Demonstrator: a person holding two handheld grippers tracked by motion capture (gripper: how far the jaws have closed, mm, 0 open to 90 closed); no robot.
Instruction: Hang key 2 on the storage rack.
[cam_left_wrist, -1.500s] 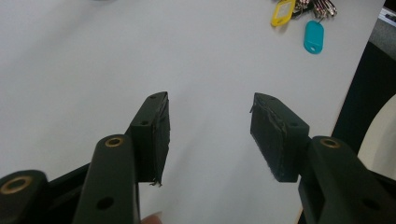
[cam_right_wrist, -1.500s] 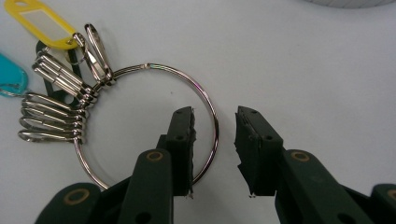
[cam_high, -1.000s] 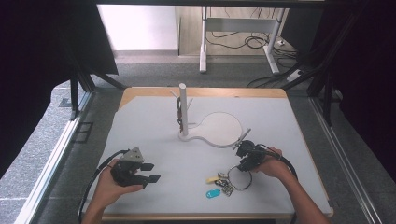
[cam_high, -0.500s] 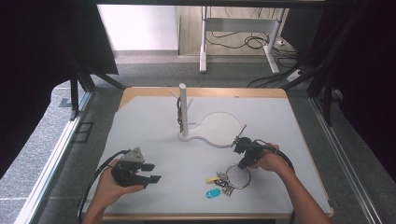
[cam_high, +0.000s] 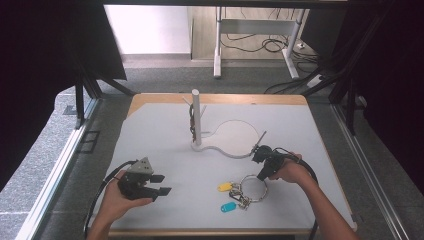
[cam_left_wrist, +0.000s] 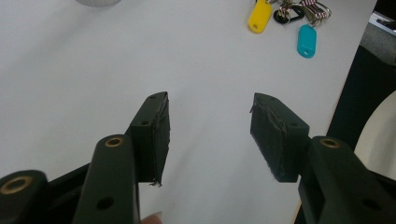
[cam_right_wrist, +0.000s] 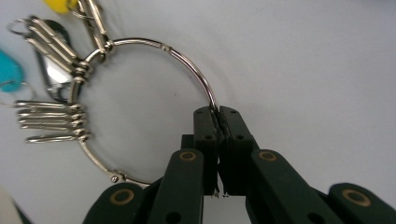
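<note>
A large metal key ring (cam_right_wrist: 140, 46) lies on the white table (cam_high: 300, 135), carrying several clips, a yellow tag (cam_high: 224, 187) and a teal tag (cam_high: 228, 206). My right gripper (cam_right_wrist: 217, 112) has just been closing and is now shut on the ring's wire, which is pinched between its pads; in the high view that gripper (cam_high: 262, 176) meets the ring (cam_high: 252, 188) at its right side. My left gripper (cam_high: 162, 184) rests at the table's front left, open with nothing between its fingers (cam_left_wrist: 152, 135). The yellow tag (cam_left_wrist: 259, 15) and teal tag (cam_left_wrist: 306, 40) lie ahead of it.
A white post (cam_high: 196, 117) with hooks stands on a round white base (cam_high: 235, 139) at the table's middle back. The table's front edge runs just below both hands. Dark curtains and floor cables surround the table.
The right gripper has shifted slightly left and down toward the ring and closed on its wire. The left gripper has stayed where it was.
</note>
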